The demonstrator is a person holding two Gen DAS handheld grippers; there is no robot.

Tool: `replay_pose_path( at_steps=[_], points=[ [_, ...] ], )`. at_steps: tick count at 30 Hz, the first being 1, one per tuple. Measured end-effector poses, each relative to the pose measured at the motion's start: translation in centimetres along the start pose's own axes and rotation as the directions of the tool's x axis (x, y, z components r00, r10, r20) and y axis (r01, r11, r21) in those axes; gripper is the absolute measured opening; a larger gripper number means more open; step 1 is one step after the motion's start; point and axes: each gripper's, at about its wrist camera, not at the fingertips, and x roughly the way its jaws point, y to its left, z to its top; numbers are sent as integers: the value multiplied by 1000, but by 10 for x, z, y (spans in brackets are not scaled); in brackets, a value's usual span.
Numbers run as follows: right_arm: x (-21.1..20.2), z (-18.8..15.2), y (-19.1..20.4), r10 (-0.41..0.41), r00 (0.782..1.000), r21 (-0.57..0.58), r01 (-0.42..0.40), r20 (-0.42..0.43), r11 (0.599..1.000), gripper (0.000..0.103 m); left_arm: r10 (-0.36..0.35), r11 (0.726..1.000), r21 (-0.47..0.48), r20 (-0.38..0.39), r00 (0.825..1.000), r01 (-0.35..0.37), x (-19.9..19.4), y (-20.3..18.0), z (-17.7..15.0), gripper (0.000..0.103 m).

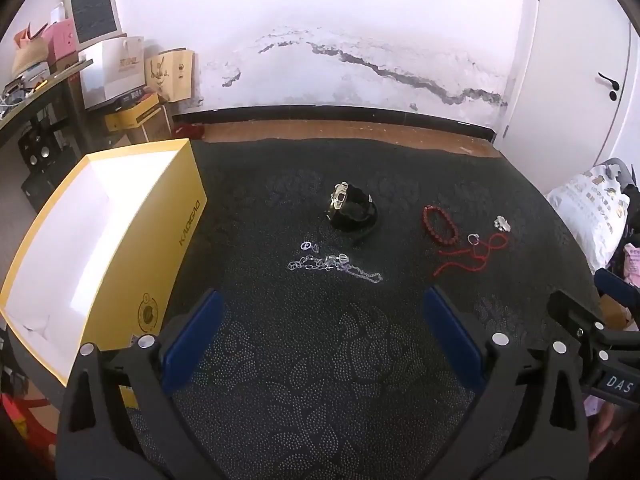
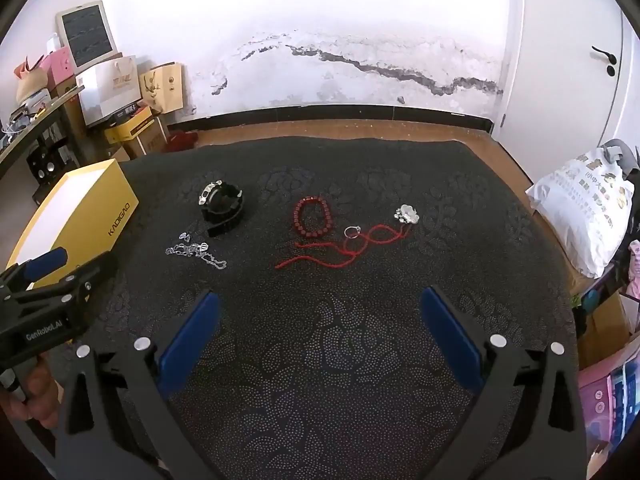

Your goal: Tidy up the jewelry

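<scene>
On the dark patterned mat lie a black watch, a silver chain, a red bead bracelet, a red cord with a silver ring and a silver pendant. An open yellow box with a white inside stands at the left. My left gripper is open and empty, short of the chain. My right gripper is open and empty, short of the cord.
Bags and cartons are stacked by a shelf at the back left. A white plastic bag lies at the mat's right edge. A wooden floor strip and a cracked white wall lie beyond the mat. A white door is at the right.
</scene>
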Motion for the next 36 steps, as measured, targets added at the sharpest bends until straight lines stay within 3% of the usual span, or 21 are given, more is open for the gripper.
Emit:
replay_pose_path(
  at_steps=[36],
  points=[
    [0, -1, 1, -1, 1000, 2, 1, 3, 1000, 97, 6, 1000, 16, 7, 1000, -6, -3, 4, -4, 97]
  ],
)
